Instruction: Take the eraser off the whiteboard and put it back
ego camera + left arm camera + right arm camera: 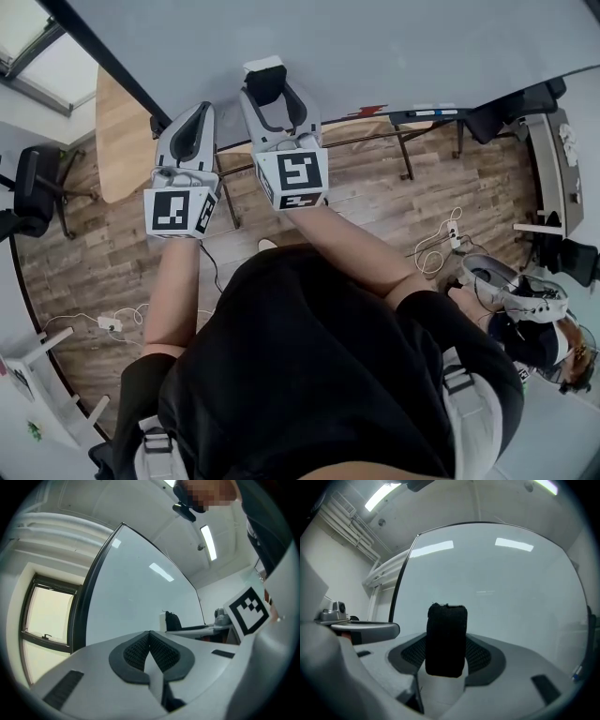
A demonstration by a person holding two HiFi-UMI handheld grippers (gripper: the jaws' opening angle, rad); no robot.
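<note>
- The eraser [446,639] is standing upright between the jaws of the right gripper [446,660], which are clamping its two sides.
- It is probably handling light. The dark felt looks soft, so the stiffer white body below seems the better place to be pinching.
- Its felt end is pointing at the whiteboard [501,588], close by; contact isn't showing.
- The left gripper [150,651] is hovering alongside, its jaws pressed together on nothing.

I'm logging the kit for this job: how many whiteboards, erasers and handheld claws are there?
whiteboard: 1
eraser: 1
claws: 2, the left claw and the right claw
Total: 4
</note>
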